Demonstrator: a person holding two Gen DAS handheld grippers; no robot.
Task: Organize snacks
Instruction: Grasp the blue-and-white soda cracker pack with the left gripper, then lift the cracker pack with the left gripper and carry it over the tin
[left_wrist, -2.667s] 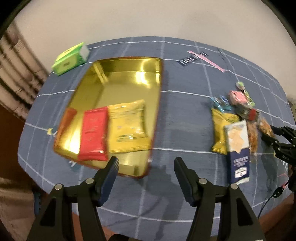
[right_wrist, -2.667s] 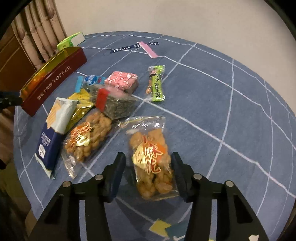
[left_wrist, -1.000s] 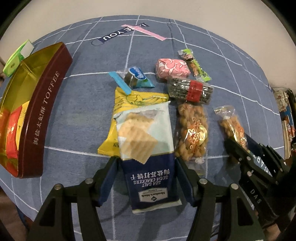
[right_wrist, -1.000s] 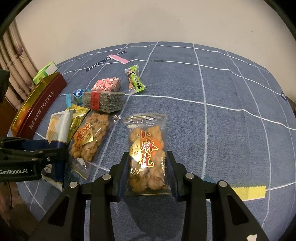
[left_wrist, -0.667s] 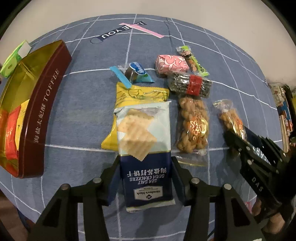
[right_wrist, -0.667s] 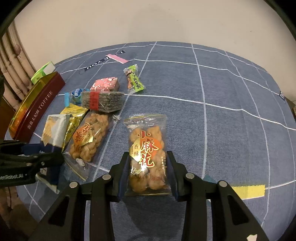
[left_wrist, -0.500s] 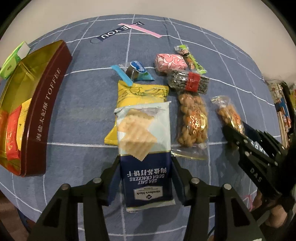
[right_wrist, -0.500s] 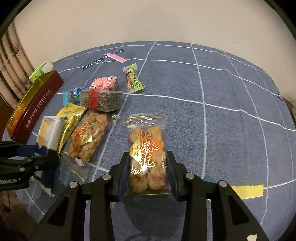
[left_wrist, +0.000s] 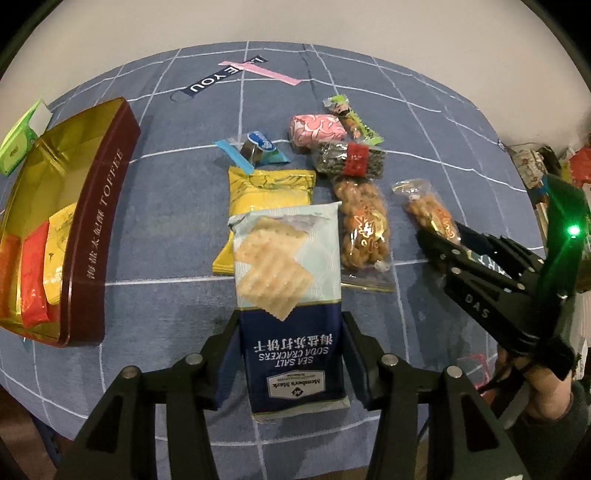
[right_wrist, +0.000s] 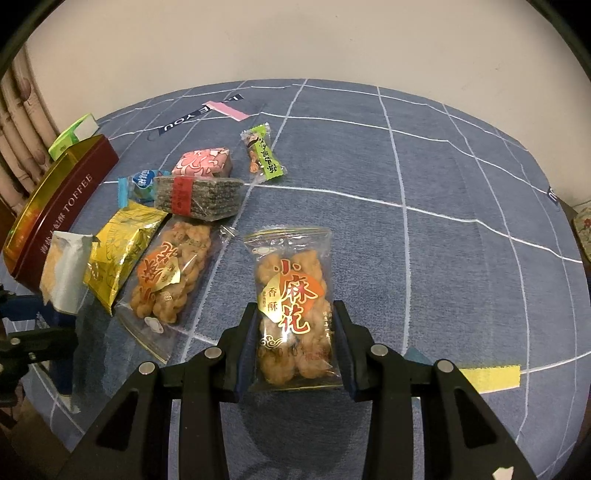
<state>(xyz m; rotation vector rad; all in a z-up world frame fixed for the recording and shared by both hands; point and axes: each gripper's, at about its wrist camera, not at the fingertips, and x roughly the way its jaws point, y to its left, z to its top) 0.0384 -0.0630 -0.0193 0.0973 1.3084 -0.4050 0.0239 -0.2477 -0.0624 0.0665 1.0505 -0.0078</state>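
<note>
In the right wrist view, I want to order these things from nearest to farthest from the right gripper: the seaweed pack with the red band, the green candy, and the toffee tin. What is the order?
From the right gripper:
1. Seaweed pack with the red band, up and to the left of the fingers.
2. Green candy, farther up, just right of the pink packet.
3. Toffee tin, farthest, at the left edge of the table.

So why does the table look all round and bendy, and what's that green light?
Left wrist view: the fisheye lens curves the table and blackens the corners; a green lamp glows on the right gripper; the tin shines gold. Right wrist view: same curving, glare on the twist bag.
</note>
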